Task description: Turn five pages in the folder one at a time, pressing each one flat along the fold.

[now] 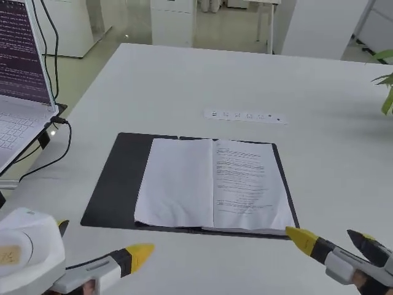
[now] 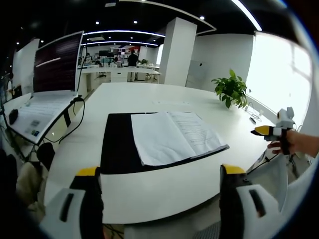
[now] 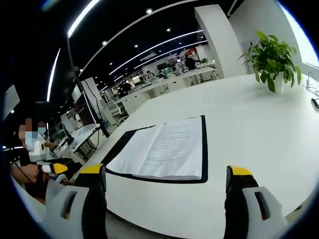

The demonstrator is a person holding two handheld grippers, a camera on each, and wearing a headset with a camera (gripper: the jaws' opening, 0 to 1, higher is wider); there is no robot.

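Folder (image 1: 116,184) lay open mid-frame, long axis left-right, spine top-to-bottom; left gripper (image 1: 101,239) and right gripper (image 1: 330,236) held jaws apart, empty.

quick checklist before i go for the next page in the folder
1. The folder lies open and flat on the white table: ok.
2. The left gripper is open and empty: ok.
3. The right gripper is open, empty and near the folder's bottom right corner: ok.
4. The printed right page has nothing on it: ok.
5. Count of pages already turned: cannot tell.
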